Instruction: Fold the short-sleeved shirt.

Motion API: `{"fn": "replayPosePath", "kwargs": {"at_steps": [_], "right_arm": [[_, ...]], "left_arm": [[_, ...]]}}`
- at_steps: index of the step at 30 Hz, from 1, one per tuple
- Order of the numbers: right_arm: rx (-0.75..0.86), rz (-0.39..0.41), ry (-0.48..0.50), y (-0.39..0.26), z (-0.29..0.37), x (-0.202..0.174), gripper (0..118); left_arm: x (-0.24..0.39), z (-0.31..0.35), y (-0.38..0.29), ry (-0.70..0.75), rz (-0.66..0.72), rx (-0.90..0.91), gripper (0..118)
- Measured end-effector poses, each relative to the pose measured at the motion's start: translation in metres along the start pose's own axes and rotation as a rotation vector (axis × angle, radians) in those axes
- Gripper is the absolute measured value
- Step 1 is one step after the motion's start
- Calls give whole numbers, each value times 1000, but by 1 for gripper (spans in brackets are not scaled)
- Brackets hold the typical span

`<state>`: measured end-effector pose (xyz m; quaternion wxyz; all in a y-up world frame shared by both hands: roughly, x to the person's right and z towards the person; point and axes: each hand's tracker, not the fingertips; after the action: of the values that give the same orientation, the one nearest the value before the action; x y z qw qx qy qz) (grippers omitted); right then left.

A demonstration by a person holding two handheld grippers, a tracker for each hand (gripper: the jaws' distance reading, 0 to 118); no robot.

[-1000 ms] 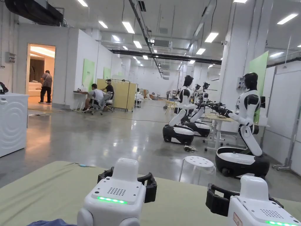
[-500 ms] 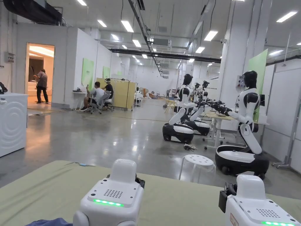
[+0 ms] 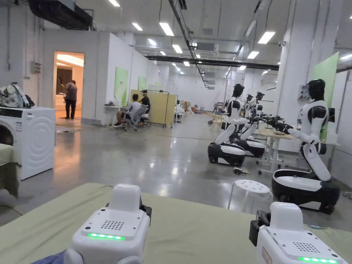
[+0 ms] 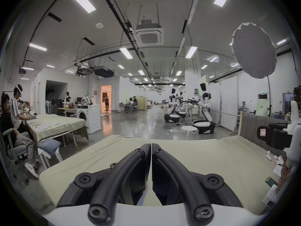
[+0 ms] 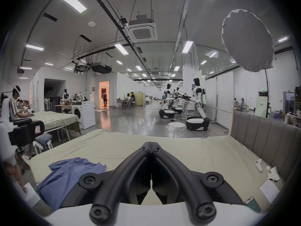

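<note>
Hovering clenched and empty above the bed [image 5: 187, 149], the left gripper [image 4: 151, 145] and right gripper [image 5: 151, 144] should release over the crumpled shirt [image 5: 70, 177], left of both.

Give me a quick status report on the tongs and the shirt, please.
Left tongs shut, empty. Right tongs shut, empty. Blue shirt lies crumpled on the green sheet, unfolded. Nothing lies on it.

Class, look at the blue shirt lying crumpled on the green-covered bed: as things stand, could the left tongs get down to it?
Probably yes. The blue shirt lies loose on the green cover, nothing on it. The left tongs are shut and held above the cover, pointing outward, so they would need to open and tip down first.
</note>
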<state>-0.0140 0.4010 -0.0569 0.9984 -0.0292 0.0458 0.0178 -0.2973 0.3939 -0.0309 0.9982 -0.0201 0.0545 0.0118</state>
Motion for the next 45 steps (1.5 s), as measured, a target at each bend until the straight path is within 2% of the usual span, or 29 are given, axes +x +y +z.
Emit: {"fn": "replayPosePath", "kwargs": {"at_steps": [10, 13, 16, 20, 22, 24, 25, 26, 28, 29, 30, 31, 32, 35, 38, 43, 45], "right_arm": [[-37, 5, 309, -20, -30, -148, 1], [-60, -30, 375, -25, -35, -177, 1], [-67, -22, 388, -32, -39, -193, 1], [-89, 9, 398, -51, -50, -203, 1], [-105, 28, 400, -63, -55, -207, 1], [-135, 60, 403, -78, -64, -208, 1], [-149, 67, 399, -87, -69, -209, 1], [-164, 70, 398, -95, -74, -208, 1], [-196, 75, 404, -111, -85, -207, 1], [-210, 80, 408, -119, -91, -206, 1], [-225, 91, 408, -127, -98, -207, 1], [-246, 108, 400, -134, -103, -208, 1], [-264, 115, 399, -141, -110, -207, 1], [-301, 114, 389, -159, -124, -206, 1], [-340, 99, 370, -176, -135, -201, 1], [-391, 83, 324, -194, -141, -183, 1], [-409, 74, 311, -197, -141, -174, 1]], "left_arm": [[-135, 38, -16, 310, 13, -54, 5], [-160, 42, -22, 337, 7, -82, 5], [-173, 33, -32, 348, -3, -150, 5], [-185, -4, -60, 314, -2, -349, 5], [-194, -38, -86, 200, 33, -577, 6], [-203, -79, -133, 14, 102, -893, 6], [-208, -96, -159, 10, 180, -970, 6], [-211, -105, -175, 12, 220, -1001, 6], [-210, -123, -201, 45, 186, -988, 6], [-208, -131, -212, 62, 167, -990, 14], [-208, -138, -218, 61, 174, -978, 38], [-209, -144, -222, 62, 182, -964, 75], [-208, -151, -224, 16, 239, -938, 86], [-192, -168, -216, -56, 303, -843, 85], [-167, -202, -222, -73, 227, -853, 85], [-147, -263, -288, 71, 79, -1021, 88], [-143, -247, -274, 54, 113, -937, 84]]}}
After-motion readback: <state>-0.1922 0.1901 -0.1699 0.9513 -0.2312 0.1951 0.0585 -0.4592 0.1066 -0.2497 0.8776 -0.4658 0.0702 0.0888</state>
